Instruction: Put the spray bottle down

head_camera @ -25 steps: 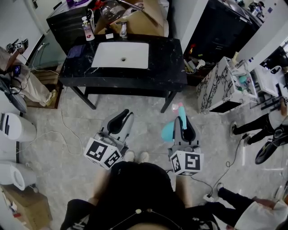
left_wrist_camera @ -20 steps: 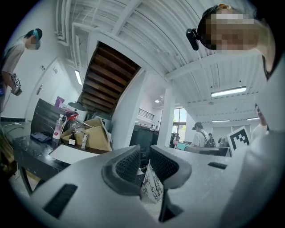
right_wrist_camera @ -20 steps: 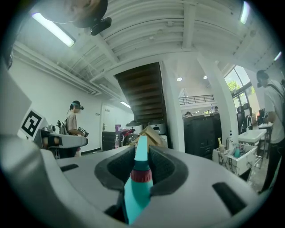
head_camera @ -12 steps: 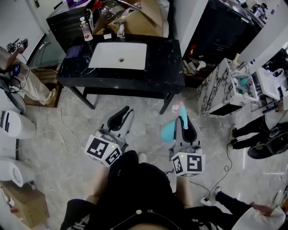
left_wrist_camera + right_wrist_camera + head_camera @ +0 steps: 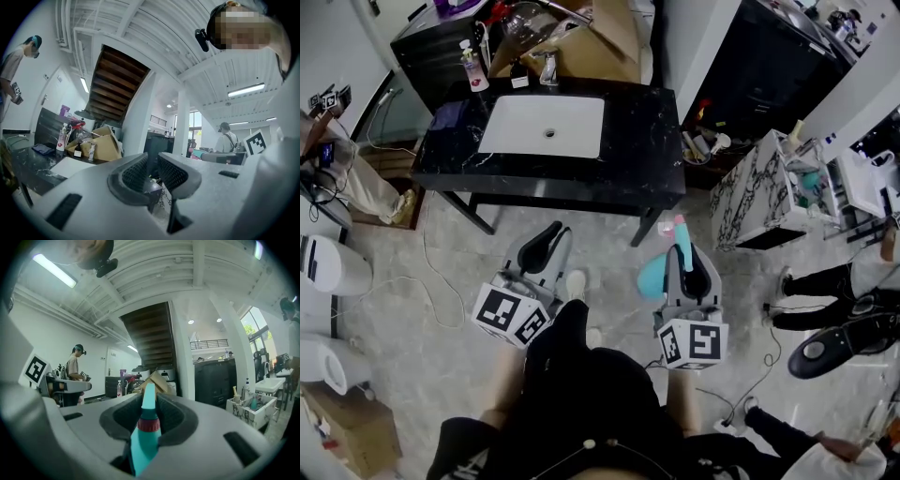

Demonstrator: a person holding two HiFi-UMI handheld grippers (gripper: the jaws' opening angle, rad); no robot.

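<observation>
Teal plastic spray bottle [image 5: 653, 273] sits clamped in the right hand-held gripper [image 5: 687, 258], long axis running to 12 o'clock along the jaws, black marble desk [image 5: 647, 141] up around 11, left hand-held gripper [image 5: 546, 246] empty, jaws barely apart.

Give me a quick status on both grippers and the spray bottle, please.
Left gripper slightly open, empty. Right gripper shut on teal spray bottle, not yet put down. Black sink counter ahead, nothing seen blocking the way.
</observation>
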